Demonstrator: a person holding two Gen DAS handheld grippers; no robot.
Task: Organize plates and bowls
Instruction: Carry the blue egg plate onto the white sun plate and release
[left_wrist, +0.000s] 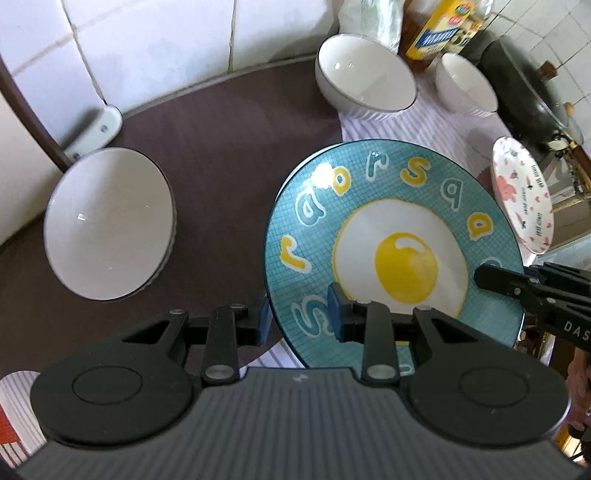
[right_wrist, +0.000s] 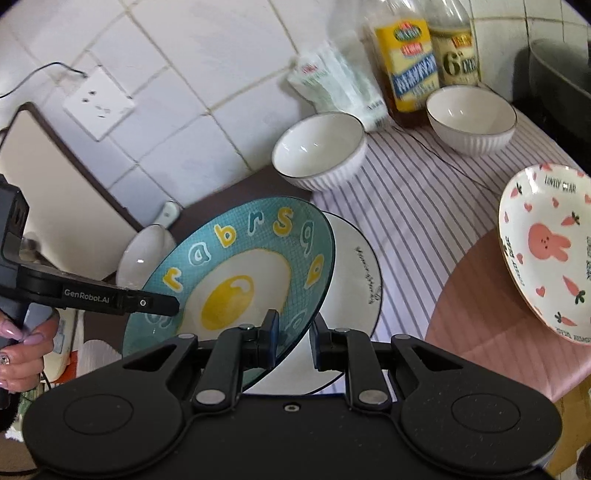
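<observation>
The blue plate (left_wrist: 391, 236) bore a fried egg with a yellow yolk at its centre and a ring of white and yellow letters round its rim. It was held tilted above the surface (left_wrist: 221, 155), gripped from two sides. The left gripper (left_wrist: 301, 314) had its jaws narrowed on the plate's near rim, one blue pad under the edge and one on the painted face. The right gripper (right_wrist: 293, 341) had its jaws almost closed on the opposite rim. Beneath the blue plate lay a white plate (right_wrist: 354, 273) with a dark rim and some script too small to read. A white bowl (left_wrist: 107, 225) sat near the surface's left edge; two more ribbed bowls (right_wrist: 319, 151) stood on the striped cloth (right_wrist: 417, 206) toward the tiled wall. A rabbit plate (right_wrist: 550, 251) lay, it seemed, by the right edge.
</observation>
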